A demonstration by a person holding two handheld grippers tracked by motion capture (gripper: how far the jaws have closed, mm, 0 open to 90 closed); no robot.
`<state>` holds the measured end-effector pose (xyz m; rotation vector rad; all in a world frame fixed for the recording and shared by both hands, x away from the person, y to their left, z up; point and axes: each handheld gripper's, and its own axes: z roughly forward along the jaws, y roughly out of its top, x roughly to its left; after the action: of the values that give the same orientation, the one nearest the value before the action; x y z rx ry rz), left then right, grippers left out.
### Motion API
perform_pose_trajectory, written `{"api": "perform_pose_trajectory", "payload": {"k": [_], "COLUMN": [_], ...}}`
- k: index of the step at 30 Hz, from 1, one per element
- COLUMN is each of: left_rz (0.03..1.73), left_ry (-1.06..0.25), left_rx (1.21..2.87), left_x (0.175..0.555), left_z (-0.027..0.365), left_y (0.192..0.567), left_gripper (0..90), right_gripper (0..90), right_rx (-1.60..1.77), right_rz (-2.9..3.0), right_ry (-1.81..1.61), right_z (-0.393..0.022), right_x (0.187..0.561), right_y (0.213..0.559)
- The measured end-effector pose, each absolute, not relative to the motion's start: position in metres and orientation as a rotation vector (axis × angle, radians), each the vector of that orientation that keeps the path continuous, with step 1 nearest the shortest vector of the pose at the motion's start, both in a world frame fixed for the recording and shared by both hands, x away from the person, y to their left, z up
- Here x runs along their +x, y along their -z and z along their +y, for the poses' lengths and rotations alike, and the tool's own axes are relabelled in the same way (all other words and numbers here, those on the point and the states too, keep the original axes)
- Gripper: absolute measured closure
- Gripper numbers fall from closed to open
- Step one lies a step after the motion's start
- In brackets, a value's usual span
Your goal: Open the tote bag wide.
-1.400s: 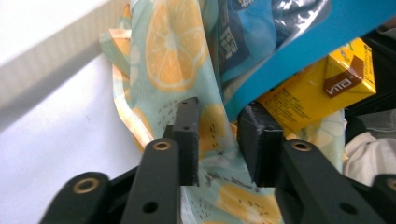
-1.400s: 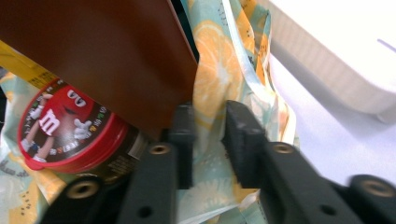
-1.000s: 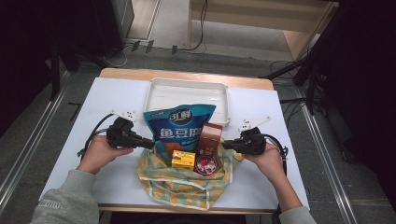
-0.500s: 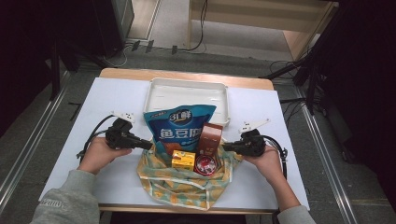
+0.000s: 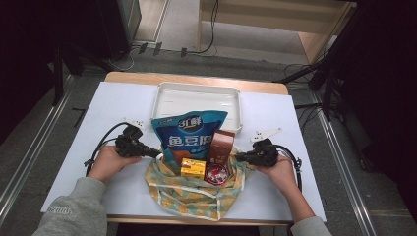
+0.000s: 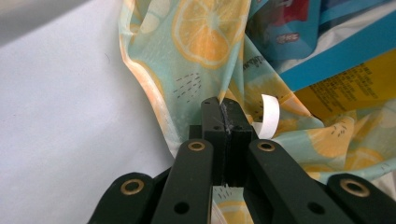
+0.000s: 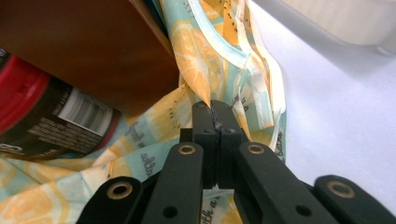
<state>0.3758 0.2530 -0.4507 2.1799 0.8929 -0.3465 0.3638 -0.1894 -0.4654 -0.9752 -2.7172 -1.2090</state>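
**Both jaws clamped on the lemon-print bag, one per side**

High view: lemon-print bag (image 5: 196, 189) sits at the near edge of the bench (image 5: 88, 123), mid-width, mouth open. Inside it: blue snack pouch (image 5: 189, 133) standing tall, brown box (image 5: 221, 145), yellow box (image 5: 193, 167), red-lidded can (image 5: 215, 173). White tray (image 5: 197, 98) just behind the bag, toward the far edge. Left gripper (image 5: 158, 154) comes in level from the left and meets the bag's left rim; right gripper (image 5: 238, 157) mirrors it on the right rim. A hand on each.

Left gripper view: jaws together, bag fabric pinched between the tips at (image 6: 223, 122), cloth fanning out above and right. White tag (image 6: 267, 115) just right of the tips.

Right gripper view: jaws together on a gathered fold of the bag at (image 7: 212, 122). Brown box and can sit upper left; white bench surface to the right.
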Motion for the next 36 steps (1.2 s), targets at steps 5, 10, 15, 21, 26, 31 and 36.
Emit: {"api": "perform_pose_trajectory", "payload": {"k": [5,10,15,21,26,31,36], "left_rz": [0.897,0.904,0.91,0.939,0.933,0.924,0.903], "left_ry": [0.354,0.344,0.327,0.287,0.251,0.332,0.325], "left_rx": [2.195,2.212,2.247,2.251,2.262,2.214,2.199], "left_x": [0.377,0.378,0.378,0.381,0.38,0.379,0.378], "left_z": [0.25,0.251,0.25,0.254,0.254,0.253,0.253], "left_y": [0.454,0.456,0.459,0.46,0.459,0.46,0.455], "left_gripper": [90.0,90.0,90.0,90.0,90.0,89.8,84.3], "right_gripper": [90.0,90.0,90.0,90.0,90.0,85.2,76.0], "right_rx": [-0.977,-0.977,-0.974,-0.981,-0.985,-0.985,-0.973], "right_rz": [-2.724,-2.736,-2.734,-2.743,-2.749,-2.719,-2.735], "right_ry": [1.176,1.167,1.154,1.172,1.176,1.172,1.192], "right_z": [-0.19,-0.193,-0.193,-0.193,-0.194,-0.196,-0.196], "right_x": [0.363,0.364,0.364,0.365,0.366,0.368,0.364], "right_y": [0.471,0.474,0.476,0.477,0.477,0.476,0.47]}}
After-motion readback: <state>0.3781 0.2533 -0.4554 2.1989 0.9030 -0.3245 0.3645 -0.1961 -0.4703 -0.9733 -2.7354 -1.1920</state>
